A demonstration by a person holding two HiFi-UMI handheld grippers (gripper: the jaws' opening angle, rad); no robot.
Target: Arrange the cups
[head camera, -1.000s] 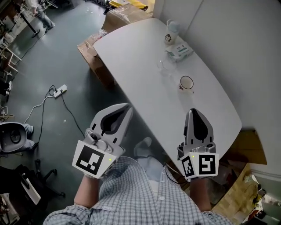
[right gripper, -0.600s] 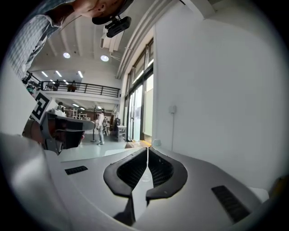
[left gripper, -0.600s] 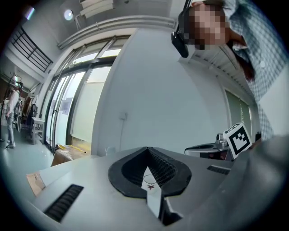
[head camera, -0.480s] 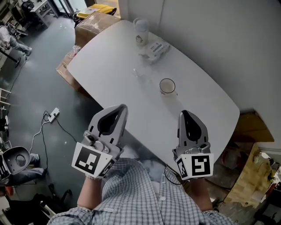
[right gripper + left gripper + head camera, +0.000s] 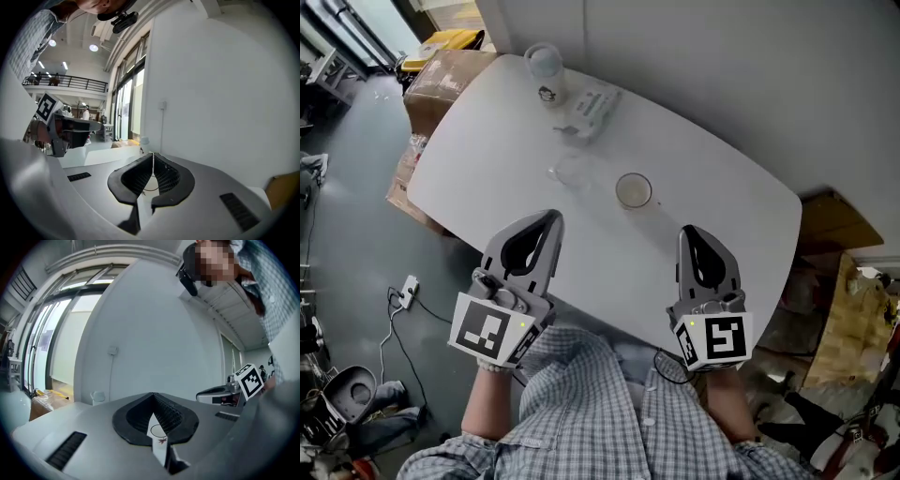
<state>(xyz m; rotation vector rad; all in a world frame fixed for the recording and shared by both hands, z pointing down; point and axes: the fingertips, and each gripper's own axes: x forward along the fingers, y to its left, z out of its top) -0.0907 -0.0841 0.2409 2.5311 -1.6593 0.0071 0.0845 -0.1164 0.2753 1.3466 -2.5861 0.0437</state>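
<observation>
Both grippers hover short of the brown-rimmed cup (image 5: 633,190), on the person's side of it. The left gripper (image 5: 551,217) has its jaws pressed together on nothing, and the right gripper (image 5: 687,231) is closed and empty too.

That cup sits out on the white table (image 5: 712,197). It looks rigid and light, with a smooth wall likely to slip, so I'd pinch the rim, one jaw inside and one outside.

Just left of it stands a clear cup (image 5: 572,173), thin-walled and probably fragile, so go gently. Beyond it, toward the wall, lies a packet (image 5: 592,105), and farther still a tall frosted cup (image 5: 545,67).

That one shows a dark round logo and the packet some print, both too small to read. The brown-rimmed cup bears a small reddish mark.
</observation>
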